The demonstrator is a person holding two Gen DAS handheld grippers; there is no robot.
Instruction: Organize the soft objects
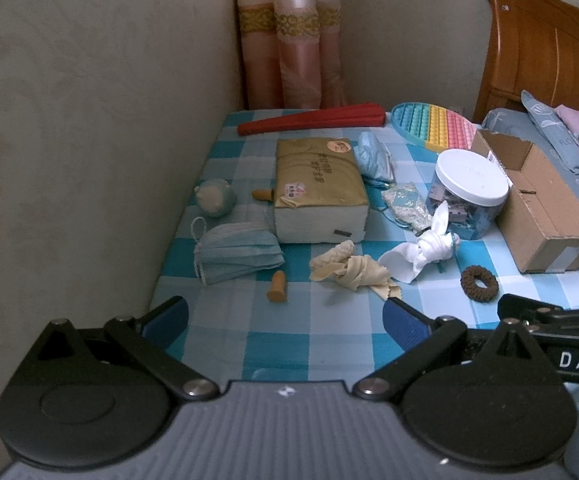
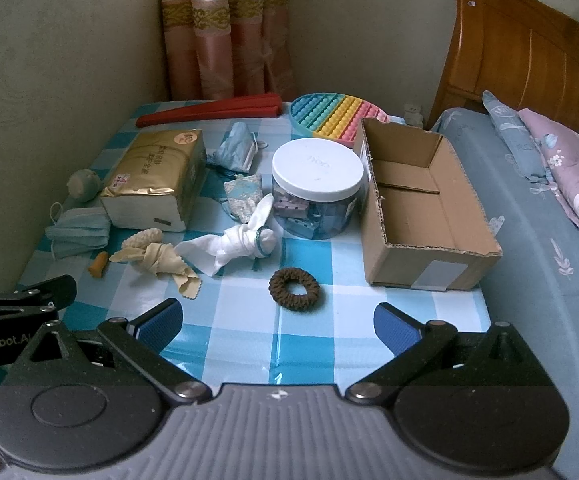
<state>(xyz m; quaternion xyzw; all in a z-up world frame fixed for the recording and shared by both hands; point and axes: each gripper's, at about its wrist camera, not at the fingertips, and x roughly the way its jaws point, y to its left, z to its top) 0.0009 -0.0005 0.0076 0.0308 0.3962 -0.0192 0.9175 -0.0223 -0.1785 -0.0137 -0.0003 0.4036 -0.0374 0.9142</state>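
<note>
Soft things lie scattered on a blue checked tablecloth (image 2: 249,320). A brown scrunchie (image 2: 294,289) (image 1: 479,283) lies just ahead of my open, empty right gripper (image 2: 277,320). A knotted white cloth (image 2: 241,242) (image 1: 421,254) and a beige cloth (image 2: 157,260) (image 1: 349,268) lie further back. A blue face mask (image 1: 233,252) (image 2: 77,232) and an orange earplug (image 1: 277,286) (image 2: 98,265) lie ahead of my open, empty left gripper (image 1: 285,316). An open, empty cardboard box (image 2: 417,204) (image 1: 537,200) stands at the right.
A gold tissue pack (image 1: 317,188), a white-lidded jar (image 2: 315,188), a second mask (image 2: 235,148), a patterned pouch (image 2: 243,194), a small plush ball (image 1: 214,197), a red folded fan (image 1: 313,119) and a rainbow pop toy (image 2: 329,116) sit behind. Wall at left, bed (image 2: 529,240) at right.
</note>
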